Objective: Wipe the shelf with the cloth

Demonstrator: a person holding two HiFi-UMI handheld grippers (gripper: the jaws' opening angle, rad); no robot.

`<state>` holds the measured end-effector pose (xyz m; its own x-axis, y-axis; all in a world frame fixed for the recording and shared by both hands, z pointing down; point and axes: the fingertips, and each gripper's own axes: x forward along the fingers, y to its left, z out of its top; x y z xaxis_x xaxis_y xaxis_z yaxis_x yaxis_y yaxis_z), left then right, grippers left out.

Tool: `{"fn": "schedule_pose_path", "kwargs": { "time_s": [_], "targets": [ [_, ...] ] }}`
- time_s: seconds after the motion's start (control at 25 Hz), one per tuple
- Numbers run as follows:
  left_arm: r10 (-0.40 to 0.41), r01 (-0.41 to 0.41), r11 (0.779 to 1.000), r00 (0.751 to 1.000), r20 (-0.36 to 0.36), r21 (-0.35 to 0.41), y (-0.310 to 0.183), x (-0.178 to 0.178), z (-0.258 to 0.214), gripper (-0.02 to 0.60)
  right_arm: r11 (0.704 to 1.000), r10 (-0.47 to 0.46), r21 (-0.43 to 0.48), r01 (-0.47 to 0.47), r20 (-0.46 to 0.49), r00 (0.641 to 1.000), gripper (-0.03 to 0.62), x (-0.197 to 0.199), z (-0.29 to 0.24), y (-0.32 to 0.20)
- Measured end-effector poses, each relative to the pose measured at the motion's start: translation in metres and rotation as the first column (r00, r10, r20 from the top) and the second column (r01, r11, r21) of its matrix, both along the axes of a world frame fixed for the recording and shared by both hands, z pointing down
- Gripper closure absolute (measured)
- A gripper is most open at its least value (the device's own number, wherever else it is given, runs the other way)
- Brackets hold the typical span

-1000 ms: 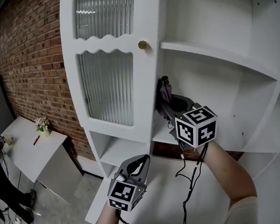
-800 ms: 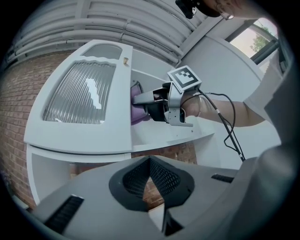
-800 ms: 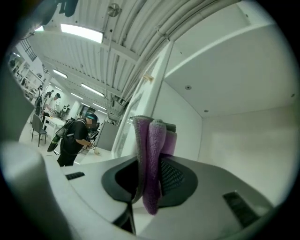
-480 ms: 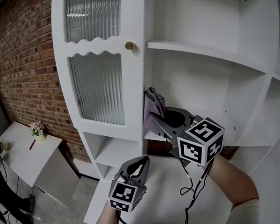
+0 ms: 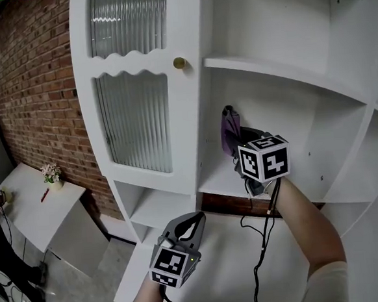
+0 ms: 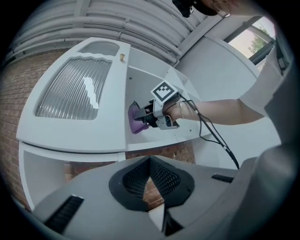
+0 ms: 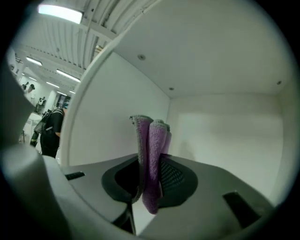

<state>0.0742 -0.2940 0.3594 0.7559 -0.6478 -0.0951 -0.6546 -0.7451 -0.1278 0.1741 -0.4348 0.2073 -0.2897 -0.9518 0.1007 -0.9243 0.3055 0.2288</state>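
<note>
The purple cloth (image 5: 229, 128) stands upright inside the white cabinet's middle compartment, just above the shelf board (image 5: 219, 185). My right gripper (image 5: 239, 143) is shut on it, its marker cube facing me. In the right gripper view the folded cloth (image 7: 152, 154) is pinched between the jaws of the right gripper (image 7: 150, 165), with the compartment's back wall (image 7: 225, 129) behind it. My left gripper (image 5: 195, 220) hangs low in front of the cabinet, shut and holding nothing. From the left gripper (image 6: 150, 161) I see the cloth (image 6: 136, 123) against the compartment's left side.
A ribbed glass door (image 5: 134, 115) with a brass knob (image 5: 179, 63) stands left of the open compartment. A brick wall (image 5: 35, 94) and a small white table (image 5: 34, 208) with a flower pot lie further left. A black cable (image 5: 263, 229) hangs from my right wrist.
My right gripper has carried the cloth up and to the right, from the compartment's front left edge deeper into the shelf. The left gripper has barely moved.
</note>
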Motion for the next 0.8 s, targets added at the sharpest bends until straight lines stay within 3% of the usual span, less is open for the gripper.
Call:
{"fn": "schedule_pose_path", "kwargs": {
  "time_s": [0.12,0.4,0.8],
  "targets": [
    [-0.011,0.011,1.000,1.000,0.007,-0.012,-0.005,-0.005,0.006,0.568,0.997,0.060,-0.049,-0.060,0.001,0.998,0.510,0.016,0.008,-0.034],
    [-0.024,0.024,0.999,1.000,0.011,-0.028,-0.020,-0.014,0.014,0.568,0.975,0.106,-0.197,-0.101,0.014,0.994,0.510,0.018,0.040,-0.090],
    [-0.037,0.037,0.999,0.999,0.021,-0.029,-0.028,-0.022,0.021,0.568,0.978,0.090,-0.192,-0.077,0.058,0.994,0.510,-0.011,0.053,-0.110]
  ]
}}
